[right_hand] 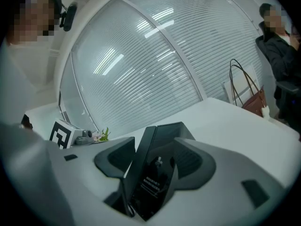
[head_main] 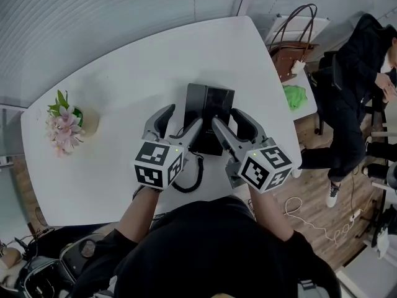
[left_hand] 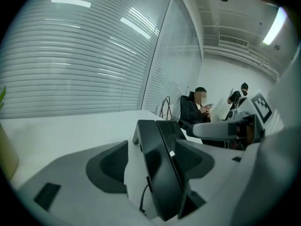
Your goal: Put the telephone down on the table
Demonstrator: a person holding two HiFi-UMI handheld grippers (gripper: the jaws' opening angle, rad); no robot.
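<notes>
Telephone (head_main: 209, 113) rests mid-bench (head_main: 118, 79), with the left gripper (head_main: 184, 115) and right gripper (head_main: 227, 117) at its six o'clock, jaws spread wide and gripping nothing; best withdrawn straight back, clear of the cord (head_main: 193, 177)

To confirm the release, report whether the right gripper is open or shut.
Open. The telephone stands between the right gripper's jaws, but a white gap shows between it and one pad.

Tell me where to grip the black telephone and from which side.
Likely its two long side edges at the near end, coming from the person's side. The telephone is a flat slab, seemingly too wide for one jaw span, and its cord curls off the near left corner.
</notes>
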